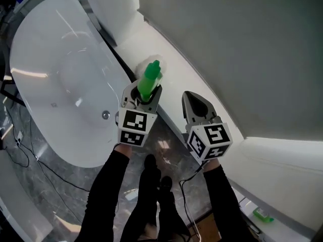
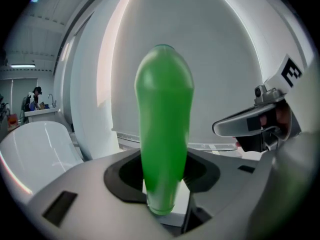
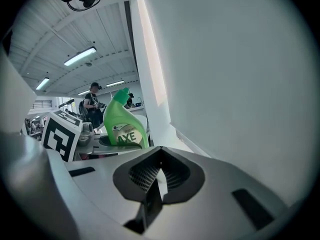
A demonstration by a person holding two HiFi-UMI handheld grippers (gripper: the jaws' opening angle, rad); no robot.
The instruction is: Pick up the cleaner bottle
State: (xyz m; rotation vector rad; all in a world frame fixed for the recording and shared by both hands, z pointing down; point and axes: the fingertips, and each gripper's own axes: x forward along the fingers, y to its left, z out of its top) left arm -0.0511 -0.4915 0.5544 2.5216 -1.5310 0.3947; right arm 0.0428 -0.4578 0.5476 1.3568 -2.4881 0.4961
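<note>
- The left hand-held gripper (image 1: 146, 93) is clamping the cleaner bottle (image 1: 150, 78) low on its body, with a jaw pressing on either side.
- The cleaner bottle, green with a pale label, is standing upright in that grip with its angled neck pointing up. In the head view it is showing over the near end of the white ledge (image 1: 169, 69), and its base cannot be seen there.
- The right hand-held gripper (image 1: 191, 99) is hovering just beside the left one, closer to the wall. Its jaws are sitting together with nothing between them.
- The white ledge is running along the foot of a plain grey wall (image 1: 242, 39).
- A white oval bathtub (image 1: 60, 49) is lying left of the ledge, its drain (image 1: 105, 115) showing near the closer end.
- The floor (image 1: 169, 144) is looking like glossy grey marble, with dark cables (image 1: 19, 153) trailing across it beside the tub.
- In the right gripper view, strip lights (image 3: 80, 56) are glowing on a ribbed ceiling, and a person (image 3: 93, 103) is standing far off.
</note>
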